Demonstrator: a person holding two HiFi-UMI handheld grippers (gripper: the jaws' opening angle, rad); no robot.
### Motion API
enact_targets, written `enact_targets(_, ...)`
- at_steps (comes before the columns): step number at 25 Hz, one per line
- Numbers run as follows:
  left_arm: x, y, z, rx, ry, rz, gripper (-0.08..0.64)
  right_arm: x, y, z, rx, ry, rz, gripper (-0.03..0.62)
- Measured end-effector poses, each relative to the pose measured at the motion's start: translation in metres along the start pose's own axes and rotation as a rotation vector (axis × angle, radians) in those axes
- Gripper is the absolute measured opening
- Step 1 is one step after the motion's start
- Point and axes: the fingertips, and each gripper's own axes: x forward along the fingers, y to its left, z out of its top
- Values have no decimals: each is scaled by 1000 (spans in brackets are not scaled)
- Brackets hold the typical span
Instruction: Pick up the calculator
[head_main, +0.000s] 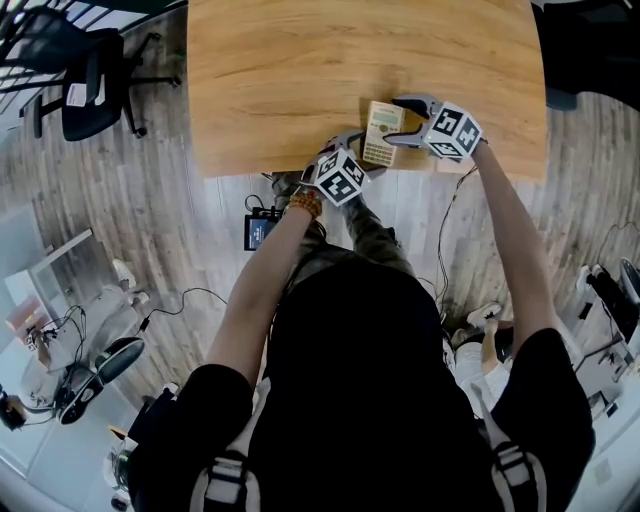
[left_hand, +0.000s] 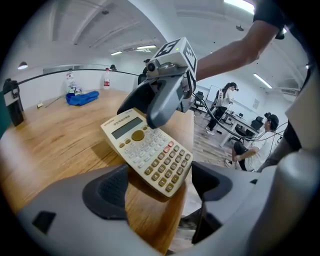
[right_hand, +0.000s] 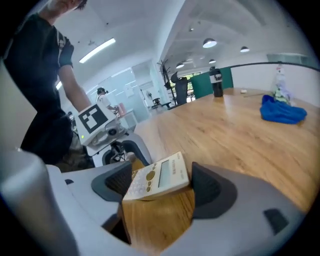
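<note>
Right gripper tight around tilted calculator

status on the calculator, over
Right gripper clamped on calculator, tilted above the table. Left gripper open around its near end. Nothing in the way.

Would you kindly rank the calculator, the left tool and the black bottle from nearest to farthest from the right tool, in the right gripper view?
1. calculator, between the right tool's jaws.
2. left tool, just beyond, lower left.
3. black bottle, at the far edge of the table.
</note>
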Motion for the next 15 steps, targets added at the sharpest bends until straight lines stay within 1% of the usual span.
enact_targets(2,0,2,1,-10,-10,15,394,-2,-6,10,77,-77,-30,333)
enact_targets(4,2,5,2,-18,-16,37,397,-3,-14,19,187,-166,-53,330)
enact_targets(5,3,7,3,-23,-20,50,397,-5,-17,22,257,-221,-60,328)
enact_targets(6,4,8,5,-29,-27,60,399,-8,-22,26,338,-288,-62,324)
enact_targets(7,4,8,7,-37,-37,67,399,-13,-26,31,425,-370,-58,296)
enact_targets(9,5,10,12,-55,-60,65,400,-27,-35,44,604,-567,-31,244)
enact_targets(11,6,12,16,-66,-79,57,400,-40,-42,55,757,-742,-2,233)
enact_targets(12,7,13,17,-69,-86,53,400,-44,-44,57,809,-802,2,224)
enact_targets(13,7,13,18,-70,-90,49,400,-47,-46,57,842,-843,0,216)
enact_targets(15,7,12,18,-66,-99,42,402,-51,-48,59,876,-887,-9,193)
